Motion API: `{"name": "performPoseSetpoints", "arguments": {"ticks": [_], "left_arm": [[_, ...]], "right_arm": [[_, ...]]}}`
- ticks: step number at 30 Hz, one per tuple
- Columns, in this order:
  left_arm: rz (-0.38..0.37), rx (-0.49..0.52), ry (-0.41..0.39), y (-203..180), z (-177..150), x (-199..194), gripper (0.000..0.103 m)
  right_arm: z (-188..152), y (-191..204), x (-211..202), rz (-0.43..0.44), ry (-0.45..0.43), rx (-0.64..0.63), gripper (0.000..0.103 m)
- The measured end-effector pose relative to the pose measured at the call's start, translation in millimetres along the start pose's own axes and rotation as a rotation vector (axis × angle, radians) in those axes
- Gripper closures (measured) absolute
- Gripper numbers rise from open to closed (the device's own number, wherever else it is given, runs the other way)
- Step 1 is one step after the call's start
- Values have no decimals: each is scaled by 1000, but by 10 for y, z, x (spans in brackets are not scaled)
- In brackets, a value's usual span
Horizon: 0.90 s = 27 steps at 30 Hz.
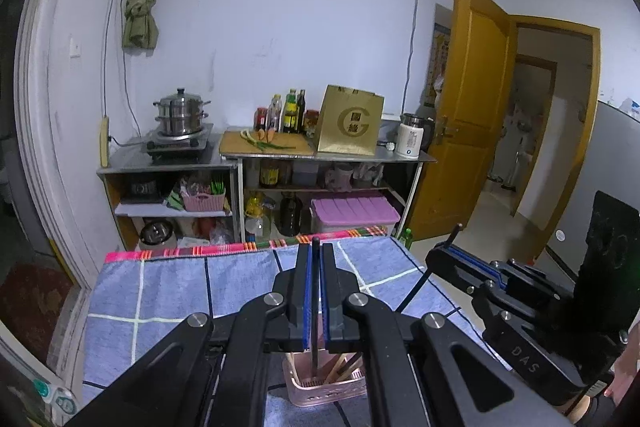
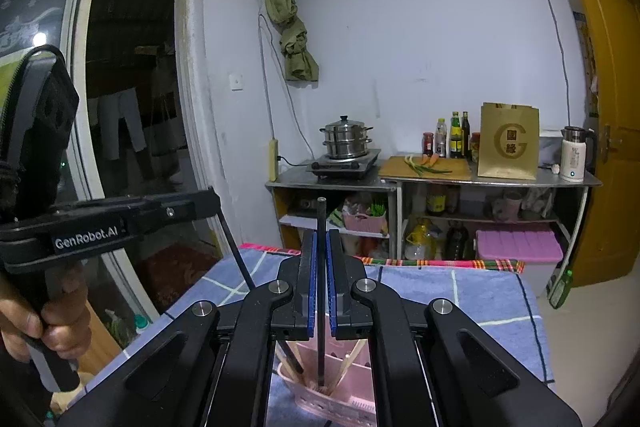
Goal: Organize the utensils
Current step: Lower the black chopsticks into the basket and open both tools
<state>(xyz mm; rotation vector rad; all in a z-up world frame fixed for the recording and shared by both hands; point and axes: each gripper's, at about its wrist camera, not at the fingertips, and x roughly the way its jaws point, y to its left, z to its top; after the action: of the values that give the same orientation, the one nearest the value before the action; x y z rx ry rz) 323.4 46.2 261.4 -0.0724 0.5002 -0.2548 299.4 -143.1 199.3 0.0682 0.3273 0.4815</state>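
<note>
Left gripper (image 1: 316,291): black, with blue pads (image 1: 307,295) flanking a black chopstick (image 1: 315,307). Right gripper (image 2: 321,287): black, with blue pads (image 2: 313,287). Below both, a pale pink holder (image 1: 320,387) with tan chopsticks (image 1: 336,367). Beneath it, a blue cloth (image 1: 172,291) checked in white and dark lines, its far edge striped pink, orange and green. Ahead, a gold bag (image 1: 351,121); to its right, a yellow door (image 1: 468,115).

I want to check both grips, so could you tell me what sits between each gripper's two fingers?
A black chopstick stands between the left gripper fingers, and another black chopstick between the right gripper fingers, each in its own wrist view, tips reaching the pink basket.
</note>
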Motion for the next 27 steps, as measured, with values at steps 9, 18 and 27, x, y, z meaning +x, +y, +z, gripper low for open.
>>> {"name": "performPoseSetpoints", "arguments": {"ticks": [9,18,27], "left_arm": [[-12,-15,64,126,-264,377,100],[-7,-29,114,217,-465,562,100],[-3,-39,136,239,-593,604,99]], "right_arm": [[-251,-88,255,4,58,16,99],[-415,-114,382,15,118,27,99],[-483,-99,387,13,165,17,98]]}}
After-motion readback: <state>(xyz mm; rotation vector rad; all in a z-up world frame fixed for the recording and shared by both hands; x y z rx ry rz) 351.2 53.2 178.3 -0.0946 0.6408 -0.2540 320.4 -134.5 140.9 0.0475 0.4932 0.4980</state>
